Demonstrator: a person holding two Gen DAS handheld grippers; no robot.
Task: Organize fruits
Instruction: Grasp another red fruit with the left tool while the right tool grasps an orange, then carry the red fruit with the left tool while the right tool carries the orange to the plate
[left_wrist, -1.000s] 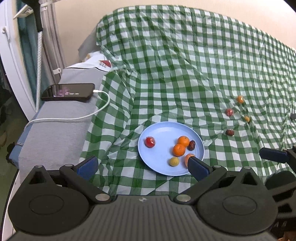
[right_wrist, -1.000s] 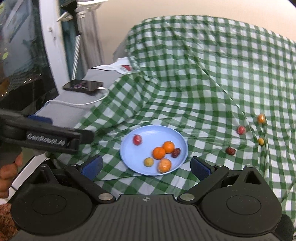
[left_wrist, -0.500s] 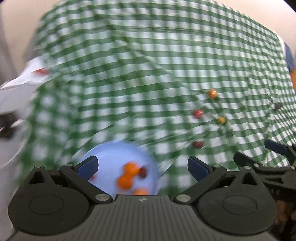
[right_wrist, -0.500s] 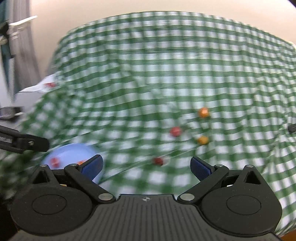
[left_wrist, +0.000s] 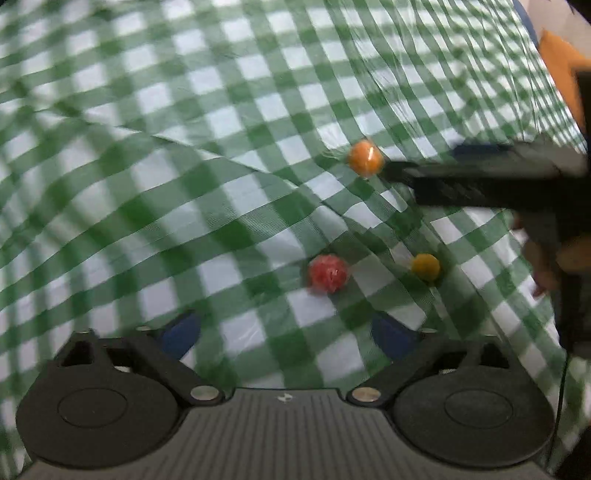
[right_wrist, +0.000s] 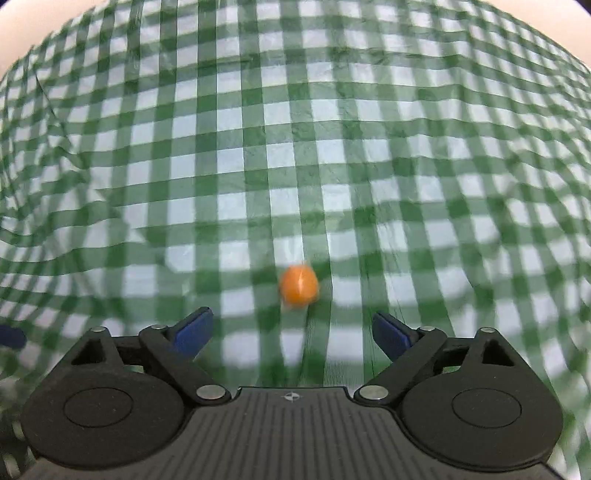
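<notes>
In the left wrist view a red fruit lies on the green checked cloth just ahead of my open, empty left gripper. A small yellow fruit lies to its right. An orange fruit lies farther off, with my right gripper's dark body reaching in from the right up to it. In the right wrist view the same orange fruit lies just ahead of my open, empty right gripper, between the lines of its fingers. The plate is out of view.
The cloth is creased, with a raised fold running across the left wrist view. An orange object shows at the cloth's far right edge. A hand holds the right gripper.
Both grippers have swung right and forward, away from the blue plate, toward the loose fruits. The plate has left both views. The fruits now appear much nearer. Both grippers stay open.
</notes>
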